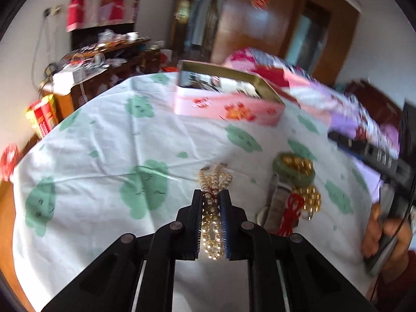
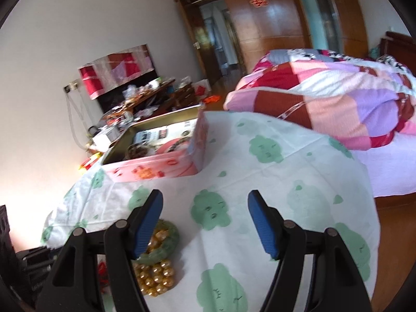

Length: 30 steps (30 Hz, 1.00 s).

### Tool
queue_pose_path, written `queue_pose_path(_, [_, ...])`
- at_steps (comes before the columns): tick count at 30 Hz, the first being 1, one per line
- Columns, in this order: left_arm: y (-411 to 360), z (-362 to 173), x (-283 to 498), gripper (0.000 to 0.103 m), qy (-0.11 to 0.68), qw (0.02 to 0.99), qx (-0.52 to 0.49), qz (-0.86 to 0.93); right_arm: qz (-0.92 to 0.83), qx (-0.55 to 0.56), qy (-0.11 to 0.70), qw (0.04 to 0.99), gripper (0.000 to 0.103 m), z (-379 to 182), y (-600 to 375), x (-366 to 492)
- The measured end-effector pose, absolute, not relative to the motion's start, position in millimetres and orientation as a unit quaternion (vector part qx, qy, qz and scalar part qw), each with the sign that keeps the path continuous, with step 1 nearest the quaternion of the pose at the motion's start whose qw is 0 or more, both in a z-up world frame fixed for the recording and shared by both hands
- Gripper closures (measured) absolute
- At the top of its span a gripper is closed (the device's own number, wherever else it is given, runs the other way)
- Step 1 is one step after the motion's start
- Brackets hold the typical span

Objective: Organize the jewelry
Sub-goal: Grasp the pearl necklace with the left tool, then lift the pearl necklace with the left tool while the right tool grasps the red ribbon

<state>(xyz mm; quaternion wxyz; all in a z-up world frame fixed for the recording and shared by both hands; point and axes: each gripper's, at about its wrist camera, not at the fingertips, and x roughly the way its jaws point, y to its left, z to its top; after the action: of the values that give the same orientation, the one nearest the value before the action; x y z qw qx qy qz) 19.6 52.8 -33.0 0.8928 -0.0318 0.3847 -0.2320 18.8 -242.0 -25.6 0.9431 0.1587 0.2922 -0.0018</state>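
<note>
Left wrist view shows the left gripper (image 1: 211,195) pinching a pale pearl necklace (image 1: 213,223) between its pads, with part of the strand bunched along the fingers and a looped end trailing ahead onto the white cloth with green prints (image 1: 104,135). To the right on the cloth lies the rest of the jewelry: a green jade bangle (image 1: 292,169), gold bead bracelets (image 1: 310,199), a red cord (image 1: 291,213) and what looks like a watch (image 1: 277,197). The open pink floral tin (image 1: 228,109), already holding items, sits farther back, well apart from the gripper.

In the right wrist view, the right gripper (image 2: 205,221) stands spread and empty above the cloth, the bangle and gold beads just beside its left finger.

The risk, as I judge it, lies in the grip: round, slick pearls held across only part of the strand could slip out during the carry to the tin. The trailing loop could also drag on the cloth or catch the tin's rim, spilling the necklace short of it.
</note>
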Motion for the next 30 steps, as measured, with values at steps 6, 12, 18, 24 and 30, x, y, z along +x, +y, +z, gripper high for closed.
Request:
queue_pose_path(6, [65.6,-27.5,18.5,0.091,0.365,0.905,-0.066,-0.209,0.060,0.144,0.315,0.936,0.053,-26.3,-217.8,11.0])
queue_pose_path(12, [64.8,-20.3,16.6,0.098,0.348,0.911,-0.068,-0.212,0.134,0.148,0.353,0.914,0.053,-35.4,-184.3,-0.1])
queue_pose_path(18, [59.9,-23.7,16.2,0.098,0.358,0.910,-0.038,-0.207,0.177,0.122,0.384,0.898,0.053,-42.6,-150.3,0.2])
queue_pose_path(24, [52.6,-31.1,22.4,0.079,0.385,0.901,-0.019,-0.198,0.191,0.098,0.416,0.883,0.053,-53.4,-134.7,8.9])
queue_pose_path(30, [41.7,-41.8,29.4,0.046,0.418,0.888,0.005,-0.190,0.218,0.099,0.426,0.872,0.091,-58.0,-132.6,6.5])
